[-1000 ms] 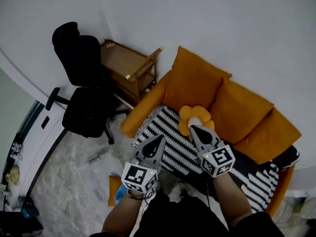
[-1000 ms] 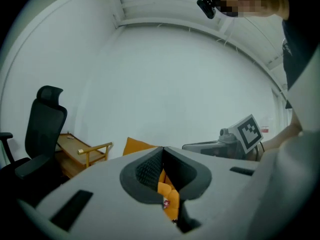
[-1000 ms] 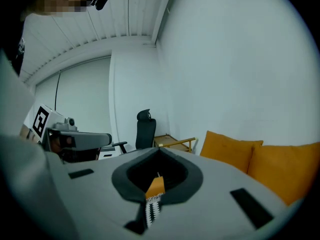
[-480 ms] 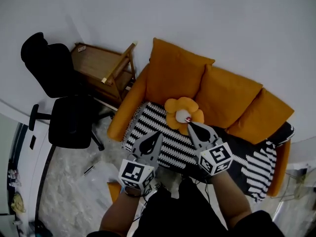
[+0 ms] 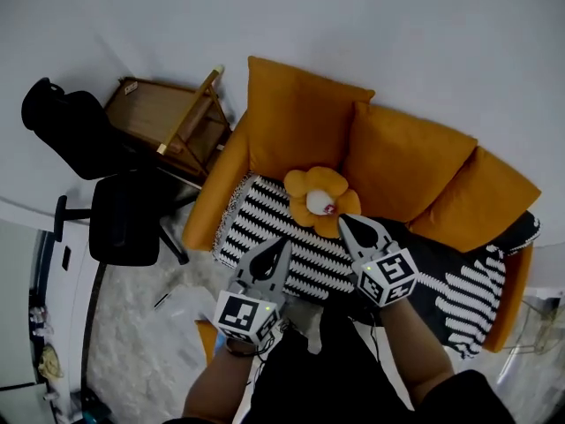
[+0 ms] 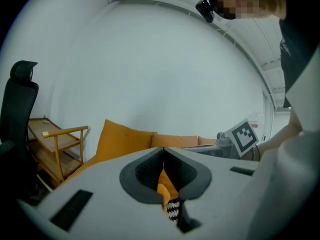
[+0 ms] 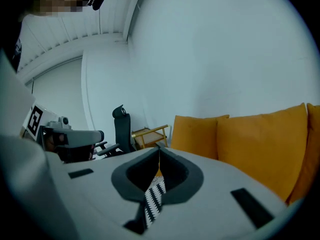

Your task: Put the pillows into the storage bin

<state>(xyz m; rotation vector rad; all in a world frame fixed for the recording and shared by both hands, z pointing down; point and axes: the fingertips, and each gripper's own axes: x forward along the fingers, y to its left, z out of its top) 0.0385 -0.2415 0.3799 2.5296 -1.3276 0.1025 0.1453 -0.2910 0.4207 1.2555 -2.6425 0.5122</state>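
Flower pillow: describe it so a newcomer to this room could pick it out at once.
Find the orange sofa by the white wall, its seat covered by a black-and-white striped throw. On that throw lies the flower pillow. Unlike the plain square cushions behind it, it is petal-shaped with a white centre.

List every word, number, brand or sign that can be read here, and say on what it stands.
No text can be read.
On the left gripper and the right gripper: black-and-white square markers on their cubes, no letters or numbers.
On the flower pillow: a small red mark on its white centre, too small to read.
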